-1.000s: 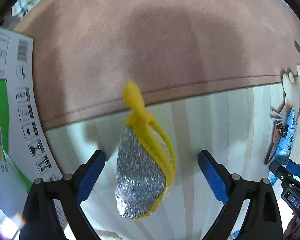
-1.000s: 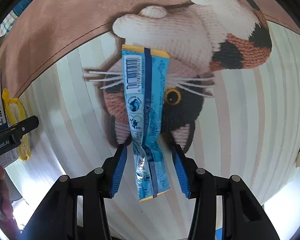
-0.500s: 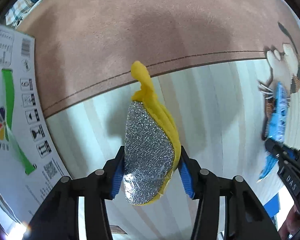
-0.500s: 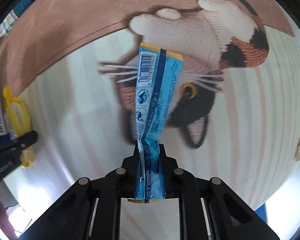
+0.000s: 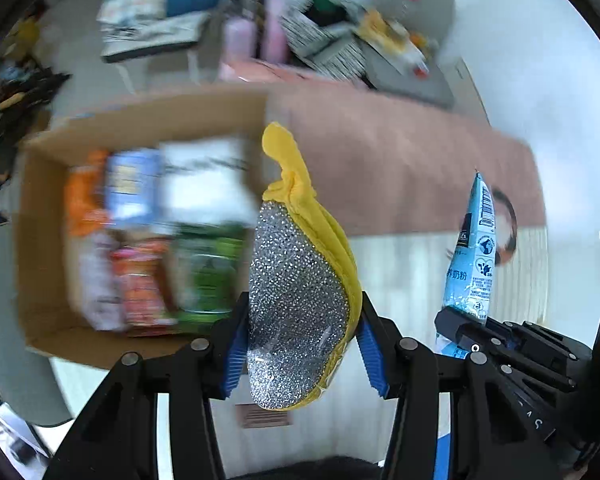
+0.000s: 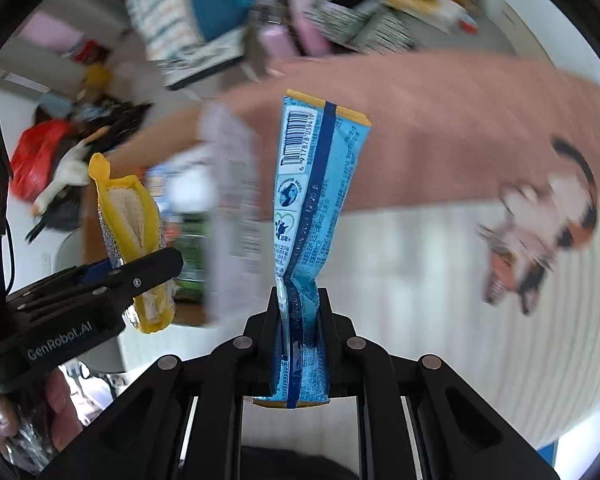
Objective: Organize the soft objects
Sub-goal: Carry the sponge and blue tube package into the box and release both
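My left gripper [image 5: 300, 344] is shut on a yellow scrubber with a silver glitter face [image 5: 296, 304] and holds it in the air, upright, beside an open cardboard box [image 5: 40, 264]. The scrubber also shows in the right wrist view [image 6: 134, 236]. My right gripper [image 6: 300, 316] is shut on a blue snack packet [image 6: 312, 184], which stands upright above the jaws. That packet shows at the right of the left wrist view [image 5: 472, 256].
The box holds several blurred packets and bottles [image 5: 148, 240]. A pink and cream cat rug [image 6: 440, 92] covers the floor. Cluttered bags and boxes [image 5: 300, 28] stand at the far side of the room.
Both grippers closed on their objects, then lifted them off the rug and swung up. The open box and the far room have come into view.
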Tool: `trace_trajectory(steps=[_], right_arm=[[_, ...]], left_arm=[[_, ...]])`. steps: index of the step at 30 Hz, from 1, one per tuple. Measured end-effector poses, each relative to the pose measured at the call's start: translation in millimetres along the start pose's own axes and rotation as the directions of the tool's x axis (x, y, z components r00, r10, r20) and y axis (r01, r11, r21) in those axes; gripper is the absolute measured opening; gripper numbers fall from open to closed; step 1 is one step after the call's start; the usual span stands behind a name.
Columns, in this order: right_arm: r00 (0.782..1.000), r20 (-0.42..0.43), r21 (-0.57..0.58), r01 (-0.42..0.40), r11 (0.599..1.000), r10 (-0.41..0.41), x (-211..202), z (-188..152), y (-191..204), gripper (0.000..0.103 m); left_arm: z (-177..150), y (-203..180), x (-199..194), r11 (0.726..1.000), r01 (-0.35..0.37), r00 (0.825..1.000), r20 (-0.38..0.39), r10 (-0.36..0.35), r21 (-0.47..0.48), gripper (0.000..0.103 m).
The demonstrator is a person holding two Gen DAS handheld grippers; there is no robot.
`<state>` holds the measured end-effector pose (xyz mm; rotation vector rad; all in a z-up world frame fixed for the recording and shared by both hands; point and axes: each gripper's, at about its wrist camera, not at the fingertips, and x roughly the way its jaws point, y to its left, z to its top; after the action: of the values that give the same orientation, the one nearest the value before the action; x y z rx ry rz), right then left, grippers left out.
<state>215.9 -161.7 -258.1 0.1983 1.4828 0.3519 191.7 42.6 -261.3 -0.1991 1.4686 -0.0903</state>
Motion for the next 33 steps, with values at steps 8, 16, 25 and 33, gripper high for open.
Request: trace_trajectory(steps=[8,16,25,33], right_arm=[[0.994,-0.007,-0.117,0.111,0.987,-0.113,54,46,124,0.015],[0.964,-0.09,-0.132,0.237,0.962,-0.25,131,67,141,0.015],[0.927,-0.15,-0.122,0.327,0.937,-0.343,163,76,132,0.047],[0.945,-0.139,-0.118,0.281,0.953,-0.296,160,83,148,0.103]], left_arm=[[28,148,-2,0.981,-0.13,0.991,-0.003,0.131,-0.147,0.046],[51,224,51,0.962,-0.164,0.978,-0.16,0.131,-0.218,0.046],[65,241,85,0.964,-0.122,0.967,-0.248,0.061,-0.236,0.055],[69,218,76,0.978,-0.162,0.964,-0.232,0.129,-0.128,0.086]])
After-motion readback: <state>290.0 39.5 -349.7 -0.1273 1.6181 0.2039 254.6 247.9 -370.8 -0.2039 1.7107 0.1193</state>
